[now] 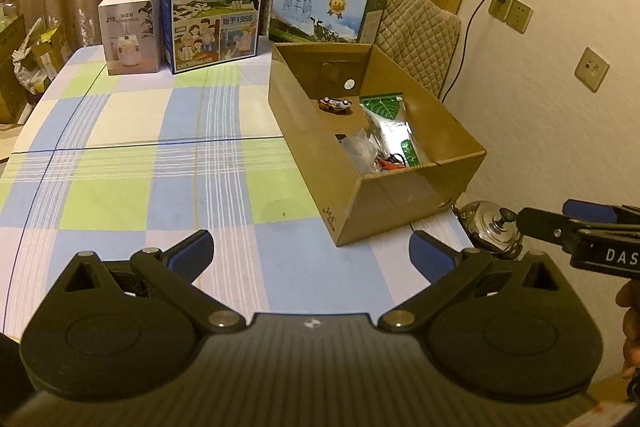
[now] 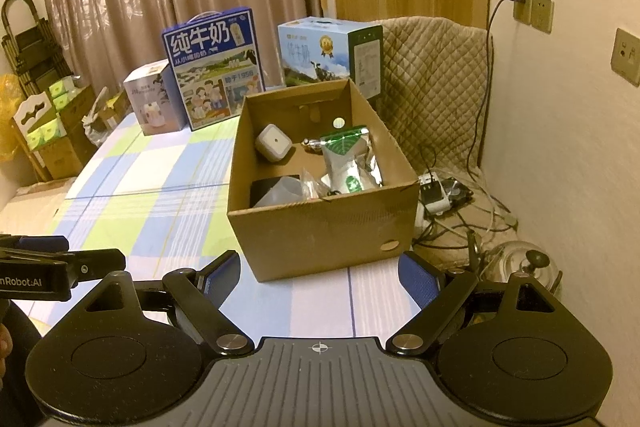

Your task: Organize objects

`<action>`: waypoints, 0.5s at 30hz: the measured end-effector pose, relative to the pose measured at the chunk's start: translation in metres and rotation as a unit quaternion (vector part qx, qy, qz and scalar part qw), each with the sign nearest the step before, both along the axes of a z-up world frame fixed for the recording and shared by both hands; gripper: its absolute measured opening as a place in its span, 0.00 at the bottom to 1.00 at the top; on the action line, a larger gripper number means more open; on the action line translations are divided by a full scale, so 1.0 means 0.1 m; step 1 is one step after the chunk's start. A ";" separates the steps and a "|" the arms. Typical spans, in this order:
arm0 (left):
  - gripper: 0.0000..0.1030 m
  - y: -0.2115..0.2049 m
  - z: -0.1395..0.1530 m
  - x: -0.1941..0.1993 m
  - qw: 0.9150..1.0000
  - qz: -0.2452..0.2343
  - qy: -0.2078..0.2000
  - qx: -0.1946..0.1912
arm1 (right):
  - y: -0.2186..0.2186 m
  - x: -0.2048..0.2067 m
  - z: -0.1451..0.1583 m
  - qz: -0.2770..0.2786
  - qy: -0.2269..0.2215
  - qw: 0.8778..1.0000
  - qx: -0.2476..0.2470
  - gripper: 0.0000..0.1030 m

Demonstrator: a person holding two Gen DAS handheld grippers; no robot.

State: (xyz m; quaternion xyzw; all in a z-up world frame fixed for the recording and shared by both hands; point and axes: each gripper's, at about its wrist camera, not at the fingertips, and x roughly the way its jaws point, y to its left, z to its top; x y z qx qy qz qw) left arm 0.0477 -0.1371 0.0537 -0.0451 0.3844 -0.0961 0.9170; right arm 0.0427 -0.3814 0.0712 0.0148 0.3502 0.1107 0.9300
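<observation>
An open cardboard box (image 1: 404, 203) (image 2: 320, 231) stands on the checked tablecloth (image 1: 140, 163) at the right side. Inside lie a green and silver foil pouch (image 1: 390, 125) (image 2: 348, 163), a small toy car (image 1: 335, 103), a white cube device (image 2: 272, 143), a grey item (image 2: 286, 189) and clear plastic bags (image 1: 360, 149). My left gripper (image 1: 312, 253) is open and empty above the cloth, left of the box's near corner. My right gripper (image 2: 320, 273) is open and empty just in front of the box. Its fingers (image 1: 552, 227) show at the right of the left wrist view.
Two milk cartons (image 1: 214, 9) (image 1: 326, 11) and a white product box (image 1: 130, 31) stand at the table's far edge. A quilted chair (image 2: 432, 87) sits behind the box. A glass kettle lid (image 2: 524, 267), cables and a power strip (image 2: 434, 193) lie right of the table by the wall.
</observation>
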 end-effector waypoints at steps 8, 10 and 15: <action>0.99 -0.03 0.00 -0.01 1.000 -0.002 0.000 0.001 | 0.00 0.00 -0.02 -0.001 0.001 1.000 0.000 0.81; 0.99 -0.04 -0.01 -0.01 1.000 -0.003 0.001 0.002 | 0.00 0.00 -0.04 -0.001 0.003 1.000 -0.001 0.81; 0.99 -0.05 -0.04 -0.01 1.000 -0.003 0.003 0.003 | 0.02 0.01 -0.07 0.002 0.007 1.000 -0.004 0.81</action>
